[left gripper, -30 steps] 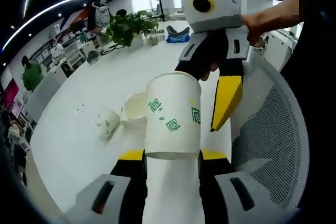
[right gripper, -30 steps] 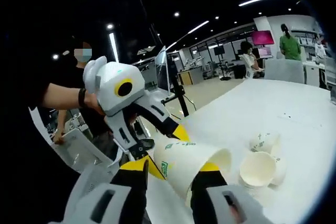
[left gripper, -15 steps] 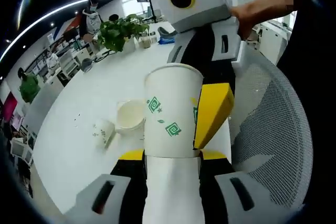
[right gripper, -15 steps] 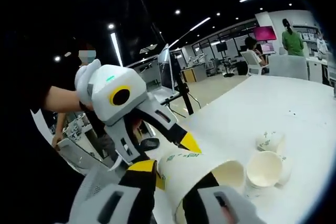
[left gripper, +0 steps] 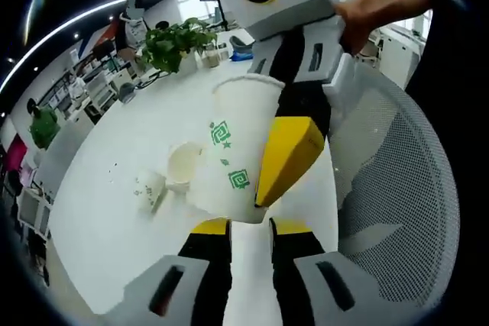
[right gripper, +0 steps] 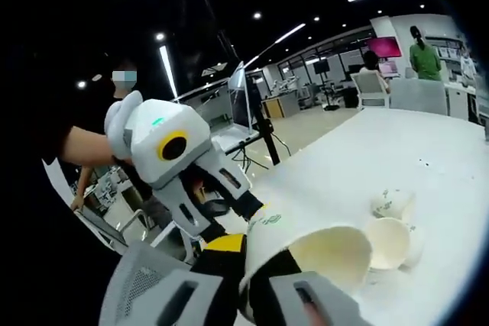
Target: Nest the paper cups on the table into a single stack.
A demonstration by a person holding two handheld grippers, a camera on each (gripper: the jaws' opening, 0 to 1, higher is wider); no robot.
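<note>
Both grippers are meeting over the near edge of the white table (left gripper: 107, 211). R gripper (left gripper: 286, 150) is pinching the wall of a paper cup (left gripper: 233, 150), one yellow jaw pressed on its side, cup tilted above the table. L gripper (left gripper: 248, 227) is sitting just under the cup base; jaws nearly together, can't tell if gripping. Two more cups (left gripper: 172, 173) are lying on the table w/ a plant (left gripper: 179, 40) at the far end.

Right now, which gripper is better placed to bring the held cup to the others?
Probably right. The right gripper clamps the paper cup, its mouth turned toward the two cups lying on the table. The left gripper sits below its base, not around it.
</note>
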